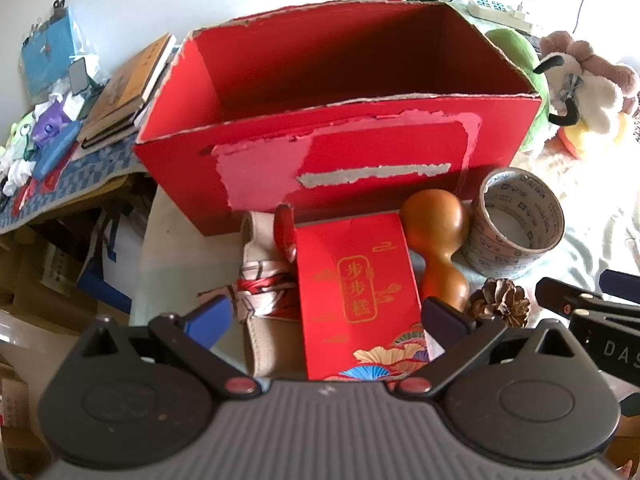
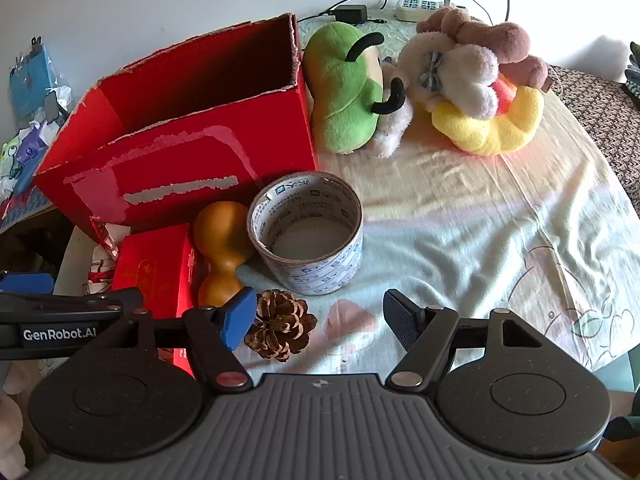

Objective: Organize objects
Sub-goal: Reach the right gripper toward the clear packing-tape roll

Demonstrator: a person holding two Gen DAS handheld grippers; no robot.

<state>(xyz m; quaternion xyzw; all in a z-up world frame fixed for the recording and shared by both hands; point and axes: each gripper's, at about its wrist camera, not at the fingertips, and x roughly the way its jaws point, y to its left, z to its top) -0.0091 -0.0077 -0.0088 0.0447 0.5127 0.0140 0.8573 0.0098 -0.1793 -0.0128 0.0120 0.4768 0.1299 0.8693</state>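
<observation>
Small red box [image 1: 360, 296]: three gold Chinese characters in a vertical frame, 步步糕.
Left gripper [image 2: 24, 304] arm, in the right wrist view: white print "GenRobot.AI".
Right gripper [image 1: 592, 312] arm, in the left wrist view: white letters "DAS", cut by the picture edge.
Tape roll [image 2: 306, 232]: blue repeated print, too small to read.

The red box [image 2: 180, 128] stands open-topped, its inside free; before it, small red carton [image 1: 360, 292], gourd [image 1: 438, 240], tape roll [image 2: 306, 232] and pine cone [image 2: 282, 326] crowd together; cloth [image 2: 480, 240] rightward lies bare.
</observation>
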